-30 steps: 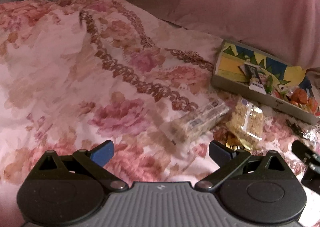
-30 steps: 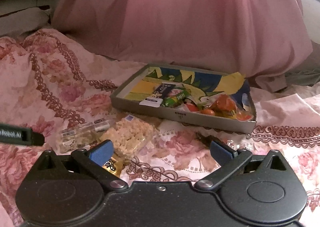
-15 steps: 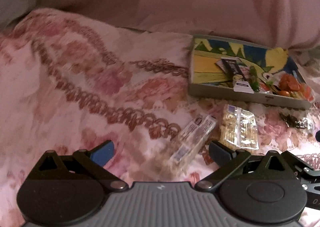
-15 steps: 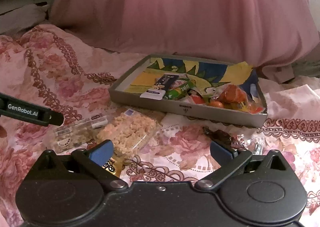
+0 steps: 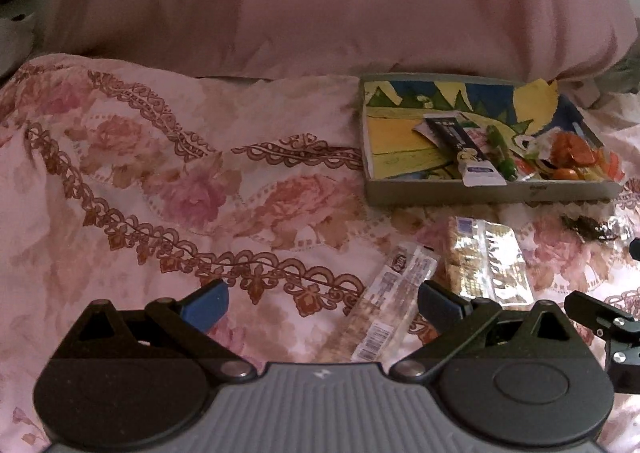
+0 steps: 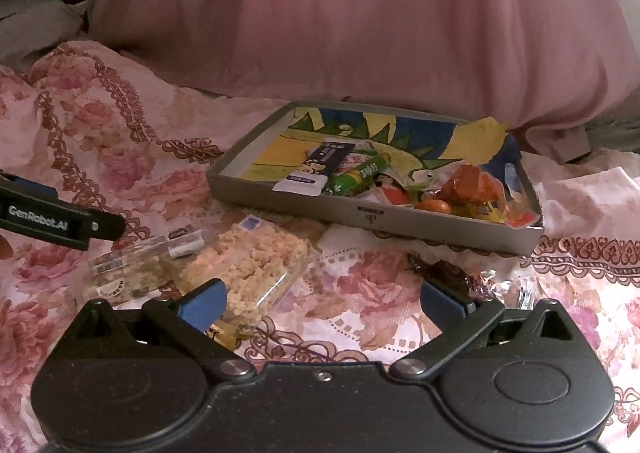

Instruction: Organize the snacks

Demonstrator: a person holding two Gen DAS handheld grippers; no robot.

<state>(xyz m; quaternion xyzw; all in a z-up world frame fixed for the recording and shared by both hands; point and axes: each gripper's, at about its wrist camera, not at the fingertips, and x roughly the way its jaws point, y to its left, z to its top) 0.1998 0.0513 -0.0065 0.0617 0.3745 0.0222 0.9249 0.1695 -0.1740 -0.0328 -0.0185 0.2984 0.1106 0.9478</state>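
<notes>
Between spread fingers of left hand-held gripper: clear-wrapped snack bar, ungrasped.

1. A shallow grey cardboard tray with a printed liner lies on the pink floral bedspread, in front of a large pink cushion.
2. In the tray, a dark flat packet with a white end lies left of a green wrapped roll; a heap of orange wrapped sweets fills the right part.
3. Before the tray on the bedspread, a clear pack of pale puffed-rice bars lies beside and right of a long clear-wrapped cereal bar.
4. A dark crinkled wrapper lies right of both, near the tray's front wall.
</notes>
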